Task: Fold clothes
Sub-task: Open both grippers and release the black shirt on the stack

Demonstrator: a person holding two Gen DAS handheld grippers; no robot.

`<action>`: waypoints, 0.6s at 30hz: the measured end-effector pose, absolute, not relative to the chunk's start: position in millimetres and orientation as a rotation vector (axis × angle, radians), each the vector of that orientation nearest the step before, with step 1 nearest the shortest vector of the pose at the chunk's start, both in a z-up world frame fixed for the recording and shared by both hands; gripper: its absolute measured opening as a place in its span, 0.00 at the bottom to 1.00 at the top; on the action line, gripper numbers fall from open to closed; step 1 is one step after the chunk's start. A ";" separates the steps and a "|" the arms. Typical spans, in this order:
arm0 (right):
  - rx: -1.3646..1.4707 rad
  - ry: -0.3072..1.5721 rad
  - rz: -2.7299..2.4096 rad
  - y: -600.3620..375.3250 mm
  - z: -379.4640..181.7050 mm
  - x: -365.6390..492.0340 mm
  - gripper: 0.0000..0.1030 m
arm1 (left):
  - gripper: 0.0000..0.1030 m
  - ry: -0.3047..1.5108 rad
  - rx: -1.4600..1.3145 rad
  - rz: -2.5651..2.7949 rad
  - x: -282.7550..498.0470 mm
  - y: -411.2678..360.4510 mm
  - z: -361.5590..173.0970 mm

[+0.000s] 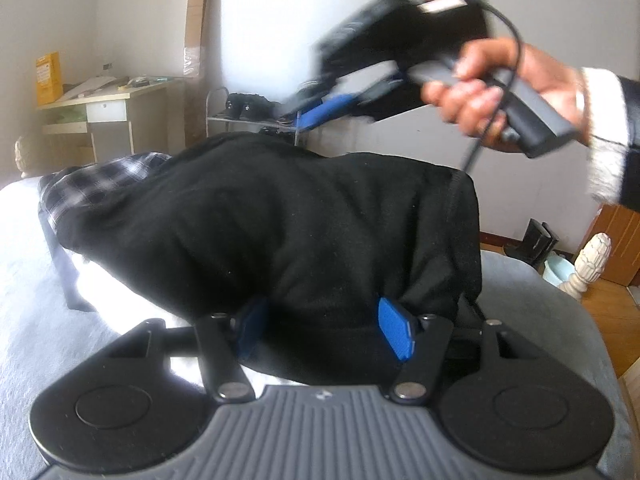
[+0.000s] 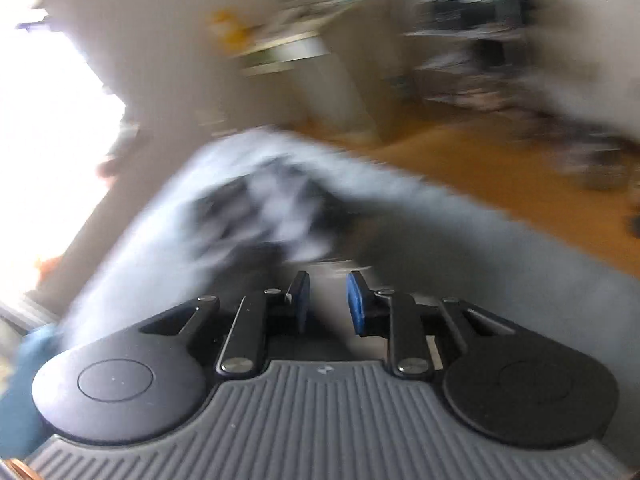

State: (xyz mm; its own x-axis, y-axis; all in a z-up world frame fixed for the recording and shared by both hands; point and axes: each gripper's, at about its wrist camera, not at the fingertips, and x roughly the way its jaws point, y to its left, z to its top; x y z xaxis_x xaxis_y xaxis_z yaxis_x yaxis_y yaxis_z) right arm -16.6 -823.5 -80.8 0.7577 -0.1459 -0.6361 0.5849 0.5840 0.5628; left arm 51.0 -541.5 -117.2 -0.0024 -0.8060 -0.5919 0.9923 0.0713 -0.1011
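A pale bed [image 1: 32,320] fills the lower field of the left wrist view, running from 9 o'clock down to 5 o'clock. On it lies a black garment [image 1: 280,220], bunched into a mound at the centre, with a plaid garment [image 1: 100,180] showing from under its edge at 9 o'clock. The left gripper [image 1: 324,330] sits at 6 o'clock, its blue fingers [image 1: 394,330] spread wide apart, with the near hem of the black garment draped between them; I cannot tell whether they press the cloth. At 2 o'clock a hand [image 1: 500,88] holds the right gripper [image 1: 316,110] up in the air above the mound, blurred. In the right wrist view its fingers [image 2: 356,306] stand apart with nothing between them, and the bed [image 2: 500,280] and a blurred dark cloth [image 2: 260,208] lie ahead at 11 o'clock.
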 end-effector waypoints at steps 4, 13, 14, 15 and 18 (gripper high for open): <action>0.858 0.720 -0.550 -844.9 -114.8 19.4 0.14 | 0.61 0.591 0.399 -1.479 51.9 -540.4 -117.2; 0.742 0.565 -0.500 -796.1 -58.5 -37.2 0.18 | 0.60 0.636 0.295 -1.467 78.6 -520.5 -88.9; 0.730 0.547 -0.493 -790.4 -52.0 -43.6 0.19 | 0.60 0.636 0.252 -1.461 88.7 -516.7 -81.2; 0.717 0.529 -0.485 -784.7 -45.5 -50.1 0.19 | 0.61 0.635 0.216 -1.455 98.5 -516.2 -75.4; 0.710 0.504 -0.464 -765.9 -36.4 -69.3 0.19 | 0.64 0.633 0.158 -1.423 129.1 -534.4 -68.1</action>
State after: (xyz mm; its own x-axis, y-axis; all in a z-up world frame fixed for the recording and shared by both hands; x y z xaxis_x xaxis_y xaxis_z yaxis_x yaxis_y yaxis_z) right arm -69.3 -765.9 -36.4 0.7839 -0.2274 -0.5778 0.5571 0.6684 0.4928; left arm 129.1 -534.4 -68.1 0.0152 -0.8684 -0.4957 0.9495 0.1680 -0.2651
